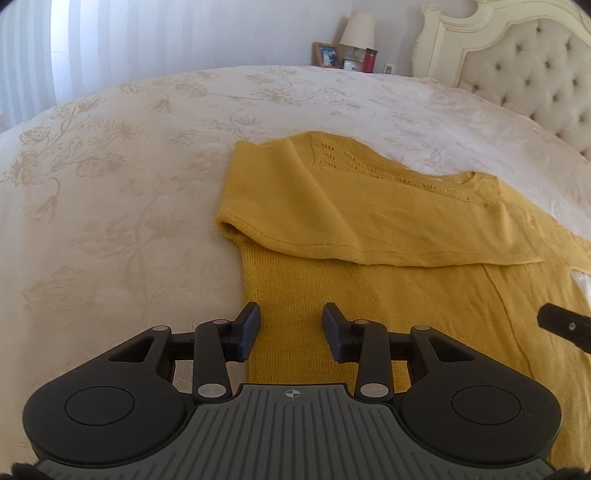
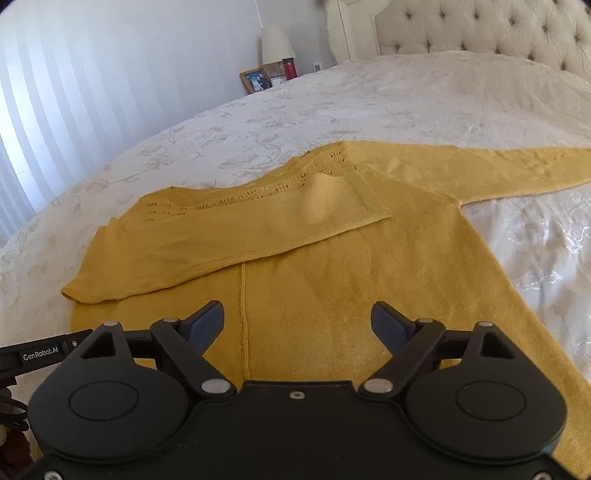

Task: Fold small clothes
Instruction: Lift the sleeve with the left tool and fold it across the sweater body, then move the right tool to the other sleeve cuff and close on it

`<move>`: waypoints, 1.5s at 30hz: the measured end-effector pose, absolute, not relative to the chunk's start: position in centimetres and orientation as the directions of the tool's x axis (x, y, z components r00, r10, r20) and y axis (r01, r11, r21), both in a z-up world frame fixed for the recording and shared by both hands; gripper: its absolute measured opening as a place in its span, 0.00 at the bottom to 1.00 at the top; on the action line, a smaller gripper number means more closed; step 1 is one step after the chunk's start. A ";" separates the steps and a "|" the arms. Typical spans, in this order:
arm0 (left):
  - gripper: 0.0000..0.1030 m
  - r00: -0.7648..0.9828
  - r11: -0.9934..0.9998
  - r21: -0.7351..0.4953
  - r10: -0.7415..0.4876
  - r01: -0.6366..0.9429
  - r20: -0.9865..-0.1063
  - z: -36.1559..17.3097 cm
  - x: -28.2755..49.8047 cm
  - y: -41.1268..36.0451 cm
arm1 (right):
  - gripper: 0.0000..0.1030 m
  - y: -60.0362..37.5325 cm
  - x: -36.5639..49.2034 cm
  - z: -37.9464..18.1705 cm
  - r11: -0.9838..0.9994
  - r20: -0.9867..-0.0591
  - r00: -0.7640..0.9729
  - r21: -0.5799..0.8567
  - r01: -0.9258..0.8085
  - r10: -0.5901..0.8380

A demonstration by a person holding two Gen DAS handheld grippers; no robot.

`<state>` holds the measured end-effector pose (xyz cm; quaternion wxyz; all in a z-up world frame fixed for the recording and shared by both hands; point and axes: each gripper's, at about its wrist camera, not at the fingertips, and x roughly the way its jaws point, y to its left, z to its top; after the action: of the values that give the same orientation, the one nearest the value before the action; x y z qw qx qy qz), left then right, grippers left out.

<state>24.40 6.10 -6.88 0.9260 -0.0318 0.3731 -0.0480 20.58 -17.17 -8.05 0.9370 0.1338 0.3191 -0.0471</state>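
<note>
Now a mustard-yellow knitted sweater [image 1: 369, 229] [image 2: 314, 266] lies flat on the cream floral bedspread of the bed [image 1: 129, 155] [image 2: 406, 103], toward the near edge of the bed and well away from the tufted cream headboard [image 1: 535, 74] [image 2: 480, 29]. One long sleeve is folded across the chest of the sweater, its cuff end reaching the sweater's left side edge; the other sleeve stretches out straight along the bedspread toward the headboard side. A lacy openwork band runs along the neckline.

Left tongs [image 1: 291, 328] hover over the lower body of the sweater near its left side edge, the two fingers spread apart with nothing between them. Right tongs [image 2: 297, 328] hover over the lower body of the sweater just beside a vertical seam line, fingers wide apart and gripping nothing. A tip of the right tongs shows at the right edge of the left wrist view.

Beyond the far edge of the bed stand a white-shaded lamp [image 1: 356, 31] [image 2: 275, 42], a wooden picture frame [image 1: 327, 54] [image 2: 256, 81] and a red cylindrical container [image 1: 369, 59] [image 2: 290, 68].
</note>
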 end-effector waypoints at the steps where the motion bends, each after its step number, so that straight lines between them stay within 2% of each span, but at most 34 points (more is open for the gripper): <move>1: 0.37 0.722 0.992 -0.106 -0.122 0.068 -0.681 -7.3 24.3 6.3 | 0.83 -17.0 20.6 -8.0 0.963 -0.602 0.798 0.210 0.169 -0.009; 4: 0.38 0.733 0.989 -0.136 -0.135 0.059 -0.667 -8.0 23.9 6.6 | 0.78 -16.9 20.9 -7.8 0.968 -0.599 0.801 0.196 0.158 -0.010; 9: 0.40 0.726 0.989 -0.135 -0.133 0.055 -0.675 -7.7 23.8 6.4 | 0.78 -18.1 22.9 -7.0 0.981 -0.573 0.820 0.161 0.109 0.003; 14: 0.42 0.715 0.984 -0.177 -0.148 0.035 -0.683 -7.5 24.2 6.8 | 0.78 -20.6 28.0 -5.7 0.994 -0.595 0.804 0.071 0.077 -0.020; 24: 0.45 0.709 0.980 -0.197 -0.158 0.028 -0.687 -7.2 24.3 6.7 | 0.65 -25.2 34.3 -8.3 0.986 -0.703 0.711 0.127 0.107 0.013; 28: 0.45 0.707 0.978 -0.205 -0.163 0.025 -0.688 -7.2 24.4 6.8 | 0.44 -25.5 34.2 -9.2 0.980 -0.720 0.689 0.184 0.075 0.083; 29: 0.45 0.707 0.979 -0.204 -0.162 0.026 -0.688 -7.2 24.4 6.8 | 0.32 -25.4 34.1 -9.1 0.980 -0.719 0.688 0.189 0.062 0.095; 31: 0.45 0.708 0.980 -0.199 -0.159 0.026 -0.689 -7.2 24.3 6.8 | 0.14 -24.9 34.0 -8.7 0.980 -0.716 0.686 0.197 0.023 0.127; 34: 0.45 0.711 0.982 -0.189 -0.151 0.026 -0.687 -6.9 24.2 6.6 | 0.13 -23.9 33.9 -6.9 0.991 -0.695 0.710 0.134 -0.021 0.109; 37: 0.45 0.716 0.986 -0.166 -0.124 0.012 -0.687 -6.5 24.0 6.4 | 0.12 -24.7 34.3 -4.5 0.995 -0.649 0.759 0.096 0.019 0.048; 39: 0.46 0.722 0.988 -0.153 -0.107 0.002 -0.683 -6.2 23.9 6.2 | 0.12 -25.5 35.1 -3.5 0.997 -0.619 0.784 0.021 0.073 -0.045; 42: 0.46 0.728 0.990 -0.142 -0.101 0.005 -0.678 -6.1 23.8 6.0 | 0.12 -26.9 36.4 -3.7 0.991 -0.634 0.763 -0.035 0.132 -0.124; 45: 0.47 0.721 0.992 -0.127 -0.100 0.017 -0.686 -6.5 23.8 5.7 | 0.12 -28.1 37.3 -5.3 0.990 -0.685 0.720 -0.019 0.141 -0.116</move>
<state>23.85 5.71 -6.47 0.9258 -0.0558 0.3724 -0.0316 37.30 -28.05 -5.27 0.9271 0.0171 0.3679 -0.0693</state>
